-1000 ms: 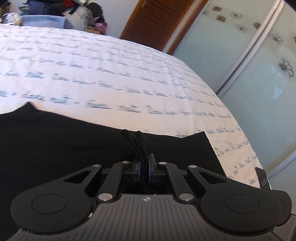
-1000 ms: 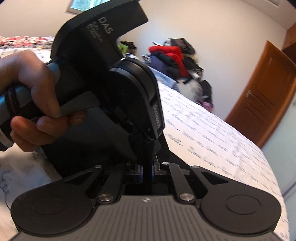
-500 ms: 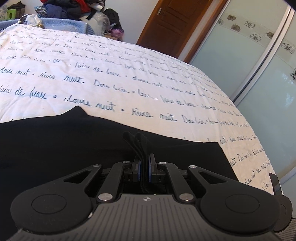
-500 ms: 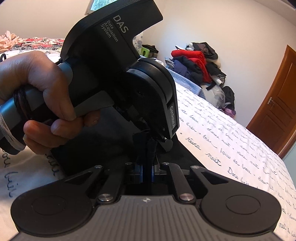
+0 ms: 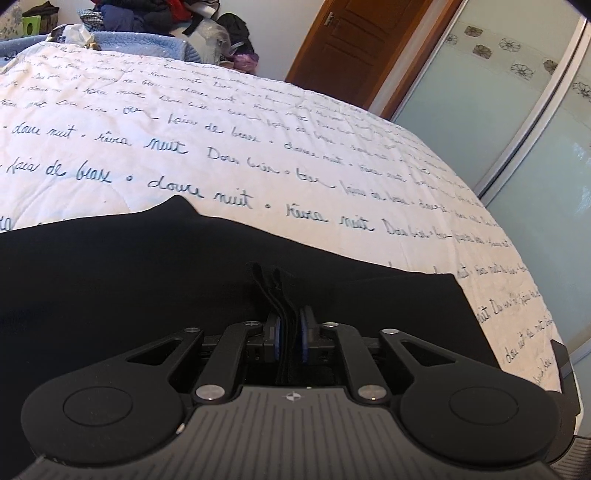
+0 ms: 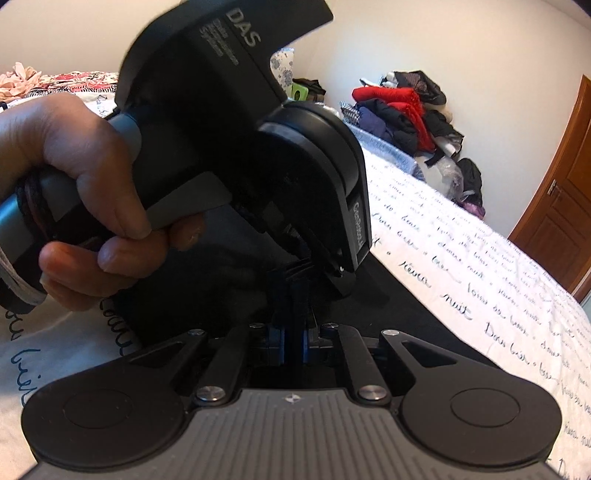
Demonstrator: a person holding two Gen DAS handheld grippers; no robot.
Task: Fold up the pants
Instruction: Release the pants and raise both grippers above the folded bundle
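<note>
Left wrist view: the left hand-held gripper (image 5: 290,338) points down at black pants (image 5: 122,280) spread on a bed whose white quilt (image 5: 258,147) is printed with lines of dark handwriting. A pinched-up fold of the black cloth stands between its blue pads (image 5: 305,339); its jaws have just been opening, a small gap shows beside the cloth, and the pads no longer press on it. The pants lie across the near part of the bed, with one corner of cloth near the bed's right edge. Beyond the bed are a brown wooden door (image 5: 343,40), frosted sliding wardrobe doors (image 5: 480,110) and a pile of clothes (image 5: 147,14) at the far end.

Right wrist view: the right hand-held gripper (image 6: 293,339) is clenched on a ridge of the same black cloth, its blue pads tight against it. Just ahead, a person's left hand (image 6: 81,195) grips the handle of the left hand-held gripper, which fills the upper middle of the picture, its jaws close to those of the right one over the pants.
</note>
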